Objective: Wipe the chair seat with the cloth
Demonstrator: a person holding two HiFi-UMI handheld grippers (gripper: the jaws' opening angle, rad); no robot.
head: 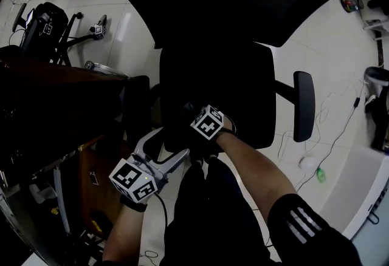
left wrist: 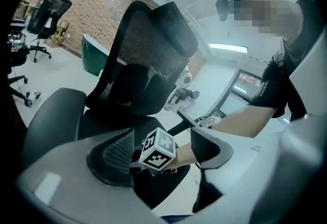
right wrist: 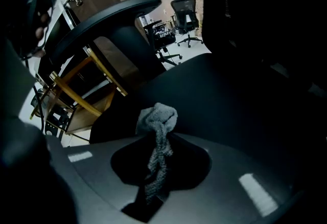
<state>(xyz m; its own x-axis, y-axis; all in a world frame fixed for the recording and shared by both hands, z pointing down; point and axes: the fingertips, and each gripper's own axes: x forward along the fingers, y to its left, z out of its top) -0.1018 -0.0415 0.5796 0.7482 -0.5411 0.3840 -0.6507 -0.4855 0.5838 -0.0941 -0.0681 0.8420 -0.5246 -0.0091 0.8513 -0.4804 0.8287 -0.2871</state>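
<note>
The right gripper [right wrist: 156, 177] was clamped on the grey cloth [right wrist: 157, 120], whose bunched end was low over the chair seat [head: 243, 88], toward its 7 o'clock edge. The left gripper [left wrist: 163, 149] stood wide and empty beside it. The wiping seemed hardly begun, with most of the seat left to do.

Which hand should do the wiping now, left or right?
Right, most likely. The right gripper is shut on the grey cloth, which sticks out just above the black chair seat. The left gripper has its jaws apart and holds nothing, so it would need the cloth first.
</note>
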